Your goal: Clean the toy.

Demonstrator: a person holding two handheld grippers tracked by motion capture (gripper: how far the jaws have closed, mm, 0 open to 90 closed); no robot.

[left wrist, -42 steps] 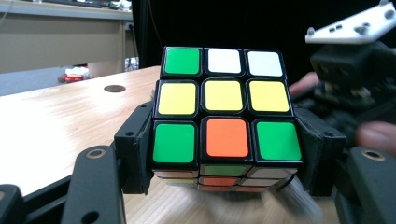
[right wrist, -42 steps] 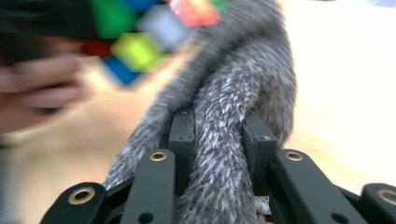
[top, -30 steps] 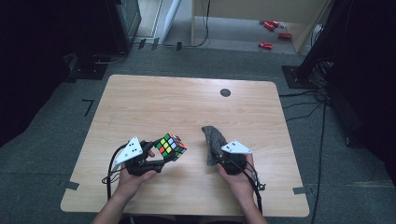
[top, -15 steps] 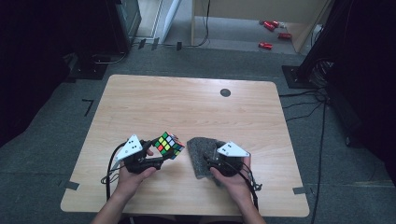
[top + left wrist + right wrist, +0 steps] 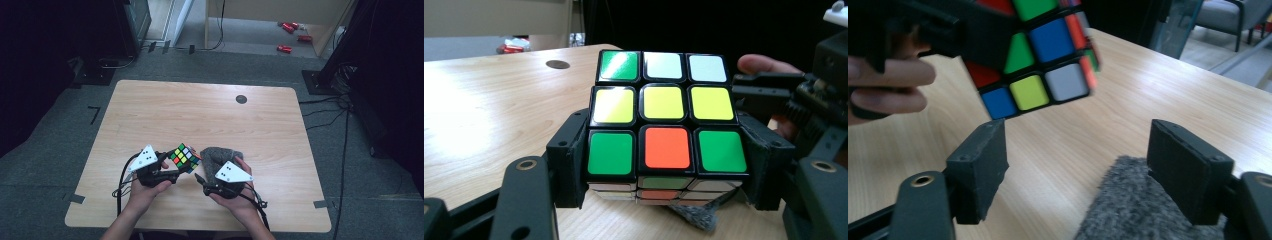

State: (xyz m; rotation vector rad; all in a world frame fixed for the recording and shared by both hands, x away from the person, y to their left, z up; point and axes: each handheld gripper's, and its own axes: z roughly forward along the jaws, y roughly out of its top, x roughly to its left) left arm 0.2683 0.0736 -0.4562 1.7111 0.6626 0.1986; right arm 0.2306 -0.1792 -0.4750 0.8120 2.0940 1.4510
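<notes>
Right now the left tongs (image 5: 182,167) clamp a puzzle cube (image 5: 184,157) from two sides, their black pads pressed flat against its left and right faces, as the left gripper view shows with the cube (image 5: 666,117) filling the gap between them. The cube is lifted just off the table (image 5: 200,110), tilted, near the front edge on the person's side. The right tongs (image 5: 1078,165) have just been opening and stand apart with nothing pinched; a grey fuzzy cloth (image 5: 1135,205) lies on the wood below and between them, against the right-hand pad. From above, the cloth (image 5: 220,155) sits just beside the cube, touching the right hand (image 5: 235,197). Beyond both hands the tabletop runs bare to its far edge, save a small dark round spot (image 5: 241,99) near the back. The front edge lies close behind the wrists.
</notes>
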